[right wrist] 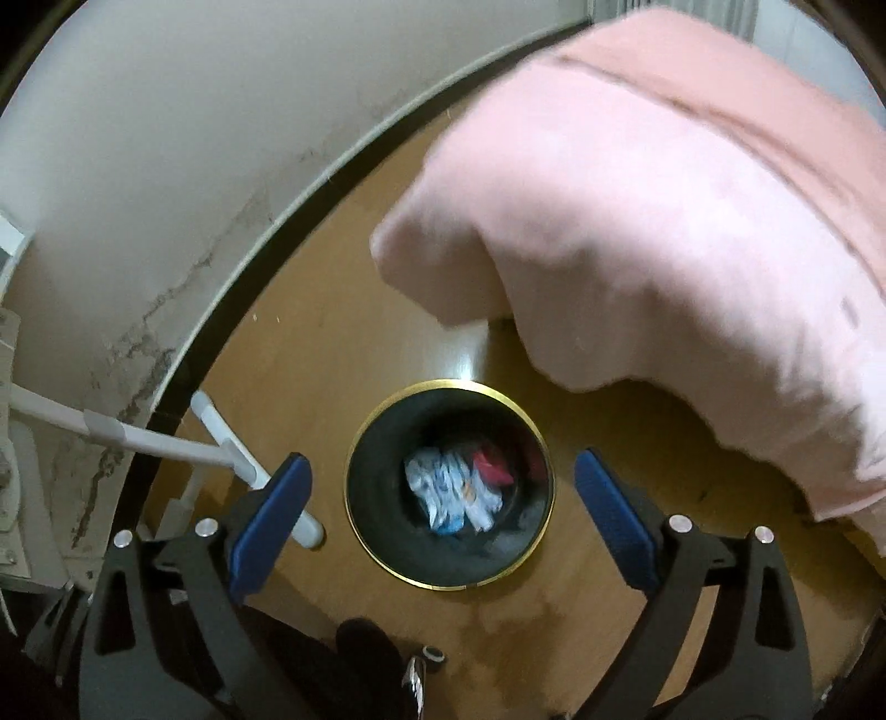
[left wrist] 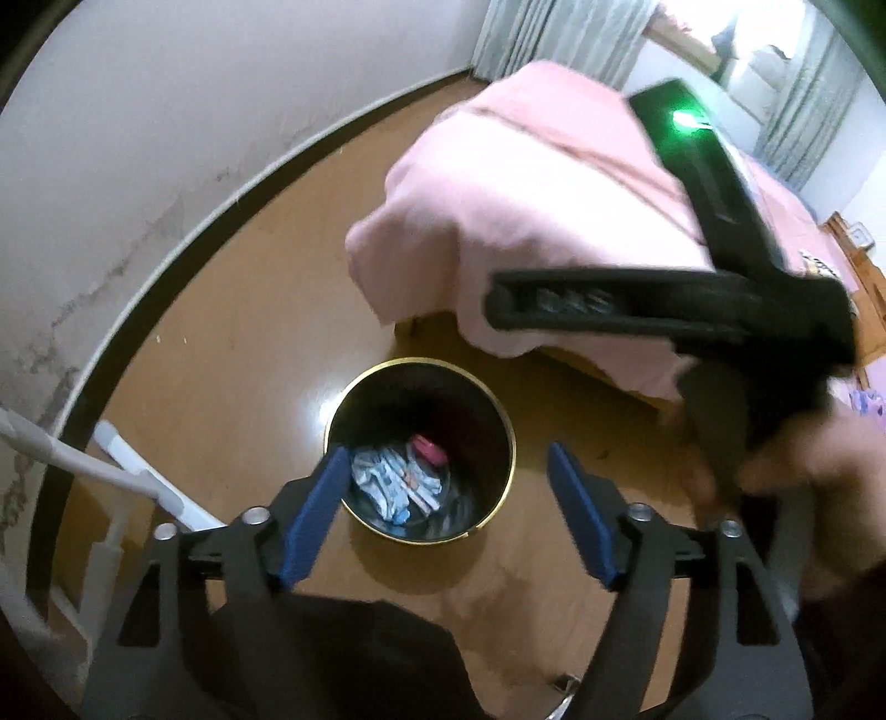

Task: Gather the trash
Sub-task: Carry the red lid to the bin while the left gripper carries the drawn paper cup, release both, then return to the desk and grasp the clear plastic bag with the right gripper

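A round black trash bin with a gold rim [left wrist: 501, 410] [right wrist: 548, 448] stands on the brown floor. At its bottom lie a crumpled white and blue wrapper [left wrist: 396, 482] [right wrist: 451, 490] and a red piece [left wrist: 427, 447] [right wrist: 490, 462]. My left gripper [left wrist: 446, 471] hangs above the bin with its blue pads wide apart and nothing between them. My right gripper [right wrist: 443, 487] also hovers over the bin, open and empty. In the left wrist view the right gripper's black body [left wrist: 692, 310] crosses the upper right, held by a hand [left wrist: 803, 471].
A bed with a pink blanket [left wrist: 526, 194] [right wrist: 664, 221] overhangs the floor just behind the bin. A white stand's legs [left wrist: 127, 471] [right wrist: 232, 454] sit to the left by the stained wall [left wrist: 138, 194]. Curtains [left wrist: 554, 39] hang at the back.
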The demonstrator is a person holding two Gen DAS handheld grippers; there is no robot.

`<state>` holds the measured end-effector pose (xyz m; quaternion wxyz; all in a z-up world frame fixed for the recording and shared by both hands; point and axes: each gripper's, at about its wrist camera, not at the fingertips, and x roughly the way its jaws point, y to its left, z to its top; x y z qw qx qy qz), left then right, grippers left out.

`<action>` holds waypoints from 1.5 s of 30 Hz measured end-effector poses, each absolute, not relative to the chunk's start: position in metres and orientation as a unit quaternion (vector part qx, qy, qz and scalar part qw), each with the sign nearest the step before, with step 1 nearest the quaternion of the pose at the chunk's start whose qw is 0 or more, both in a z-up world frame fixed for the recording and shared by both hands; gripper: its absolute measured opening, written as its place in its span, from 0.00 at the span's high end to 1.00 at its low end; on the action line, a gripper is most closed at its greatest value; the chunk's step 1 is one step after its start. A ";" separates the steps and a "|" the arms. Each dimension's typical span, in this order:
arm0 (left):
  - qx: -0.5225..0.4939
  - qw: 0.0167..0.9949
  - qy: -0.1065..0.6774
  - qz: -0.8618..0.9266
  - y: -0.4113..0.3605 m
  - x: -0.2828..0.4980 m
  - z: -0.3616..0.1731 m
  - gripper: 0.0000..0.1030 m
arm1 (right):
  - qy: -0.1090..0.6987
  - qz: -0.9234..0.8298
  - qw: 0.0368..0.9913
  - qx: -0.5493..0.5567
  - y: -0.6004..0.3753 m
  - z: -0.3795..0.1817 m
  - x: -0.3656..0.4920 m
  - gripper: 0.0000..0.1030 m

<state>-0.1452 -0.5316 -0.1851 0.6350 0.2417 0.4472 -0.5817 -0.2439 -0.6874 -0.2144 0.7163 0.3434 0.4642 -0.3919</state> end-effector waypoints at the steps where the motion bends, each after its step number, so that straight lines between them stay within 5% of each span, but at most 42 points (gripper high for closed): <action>1: 0.238 0.639 0.434 -0.588 -0.520 -0.149 -0.167 0.24 | 0.457 -0.396 0.725 0.329 -0.683 -0.200 -0.241 0.10; 5: 0.226 0.663 0.386 -0.600 -0.473 -0.150 -0.107 0.11 | 0.417 -0.386 0.769 0.293 -0.659 -0.143 -0.226 0.10; 12: 0.171 0.782 0.327 -0.501 -0.316 -0.066 -0.023 0.09 | 0.372 -0.242 0.867 0.226 -0.541 -0.062 -0.146 0.10; 25: 0.062 0.905 0.375 -0.189 -0.022 0.076 -0.024 0.09 | 0.378 0.059 0.919 0.096 -0.293 -0.014 0.045 0.10; 36: 0.030 0.904 0.400 -0.151 0.047 0.089 -0.040 0.09 | 0.410 0.135 0.902 0.018 -0.183 -0.016 0.128 0.17; 45: 0.033 0.899 0.414 -0.138 0.059 0.097 -0.059 0.09 | 0.463 0.121 0.877 -0.039 -0.139 -0.064 0.148 0.35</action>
